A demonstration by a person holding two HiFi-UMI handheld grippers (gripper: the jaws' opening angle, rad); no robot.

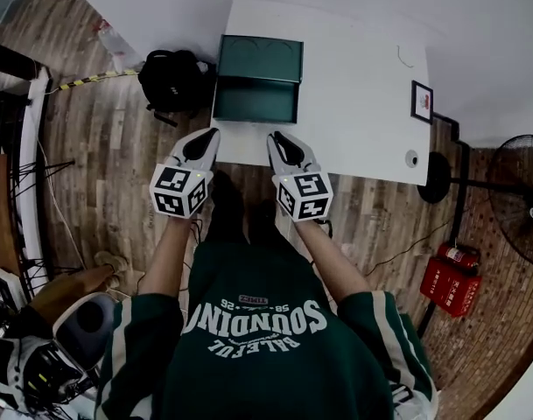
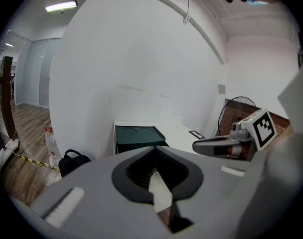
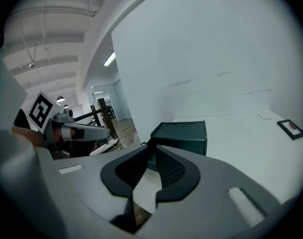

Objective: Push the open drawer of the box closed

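Both claws are pinched together with nothing in them, my left gripper [image 1: 208, 135] and right gripper [image 1: 274, 137] hovering side by side at the near edge of the white table [image 1: 362, 103]. The dark green box [image 1: 259, 58] sits just ahead of the tips. Its drawer [image 1: 255, 100] is pulled out toward them, not touching either one.

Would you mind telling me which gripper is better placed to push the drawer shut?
Probably the right gripper: its shut tips face the front of the open drawer squarely. The left gripper, also shut, sits only at the drawer's left corner.
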